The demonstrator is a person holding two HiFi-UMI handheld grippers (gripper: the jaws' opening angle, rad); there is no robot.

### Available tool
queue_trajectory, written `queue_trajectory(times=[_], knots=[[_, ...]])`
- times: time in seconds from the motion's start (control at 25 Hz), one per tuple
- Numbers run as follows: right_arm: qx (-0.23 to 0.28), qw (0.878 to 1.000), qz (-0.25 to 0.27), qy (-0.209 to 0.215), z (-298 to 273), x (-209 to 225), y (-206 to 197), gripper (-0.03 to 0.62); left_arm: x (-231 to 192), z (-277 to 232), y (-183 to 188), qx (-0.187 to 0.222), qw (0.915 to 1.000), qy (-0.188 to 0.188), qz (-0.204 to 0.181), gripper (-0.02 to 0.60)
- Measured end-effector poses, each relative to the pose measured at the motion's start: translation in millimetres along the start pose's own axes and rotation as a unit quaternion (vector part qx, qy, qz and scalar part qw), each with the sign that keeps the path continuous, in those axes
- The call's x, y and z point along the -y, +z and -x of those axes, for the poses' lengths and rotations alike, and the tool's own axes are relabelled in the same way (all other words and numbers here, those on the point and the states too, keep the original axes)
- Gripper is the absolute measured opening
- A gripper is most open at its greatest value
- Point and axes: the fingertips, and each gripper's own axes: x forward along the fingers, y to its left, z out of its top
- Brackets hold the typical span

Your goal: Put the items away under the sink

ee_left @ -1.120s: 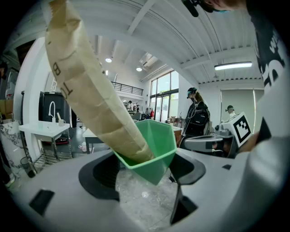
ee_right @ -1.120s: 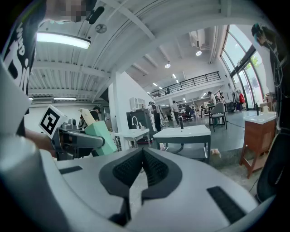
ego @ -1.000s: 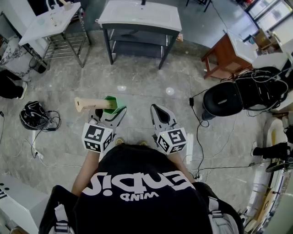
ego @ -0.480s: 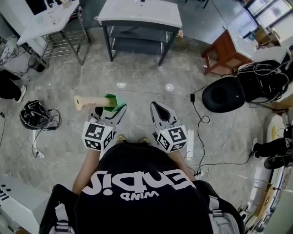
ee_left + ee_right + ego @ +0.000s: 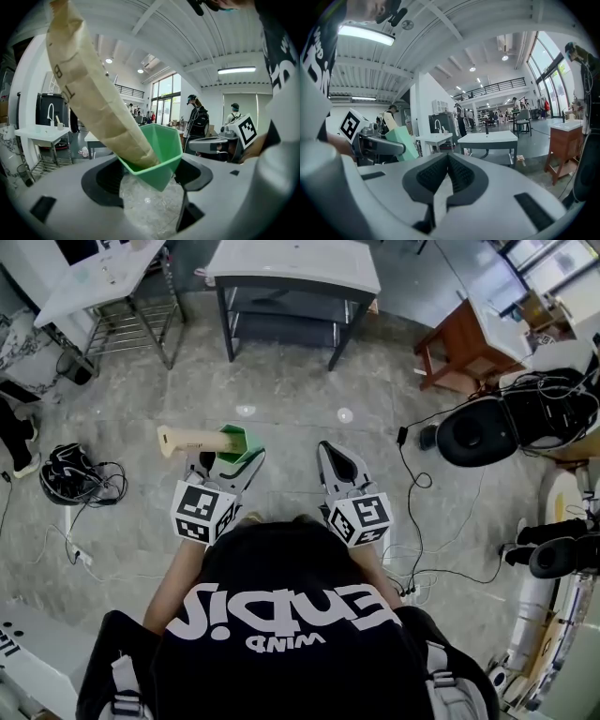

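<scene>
My left gripper [image 5: 229, 463] is shut on a green faceted cup [image 5: 236, 446], seen close up as the green cup [image 5: 158, 151] between the jaws. A long tan paper-wrapped roll [image 5: 190, 439] sticks out of the cup to the left; in the left gripper view the roll [image 5: 86, 89] rises steeply. My right gripper [image 5: 337, 465] is beside it, shut and empty, its ribbed pads meeting at the right gripper [image 5: 447, 167]. The dark-framed sink stand [image 5: 292, 266] with a lower shelf [image 5: 286, 329] stands ahead across the floor.
A white table on a metal rack [image 5: 101, 279] stands far left, a wooden cabinet [image 5: 457, 343] far right. A black round seat [image 5: 480, 433] and floor cables [image 5: 412, 521] lie right. A black bundle with cords [image 5: 66, 474] lies left, near someone's leg [image 5: 13, 442].
Both grippers have shifted slightly right and forward in view, the cup and roll still held. The sink stand has slid a little right and up in the head view.
</scene>
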Motion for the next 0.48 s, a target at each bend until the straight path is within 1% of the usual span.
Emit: queue_trajectory(times=[0.12, 0.24, 0.48], knots=[[0.002, 1.000, 0.001, 0.001, -12, -14, 4, 0.018, -13, 3, -4, -0.005, 0.9999, -0.009, 0.005, 0.351], [0.000, 1.000, -0.001, 0.001, -20, -22, 4, 0.018, -27, 2, -6, -0.007, 0.9999, -0.006, 0.014, 0.351], [0.003, 1.000, -0.008, -0.010, -35, -14, 1, 0.018, -44, -12, -9, -0.008, 0.9999, -0.006, 0.009, 0.351]])
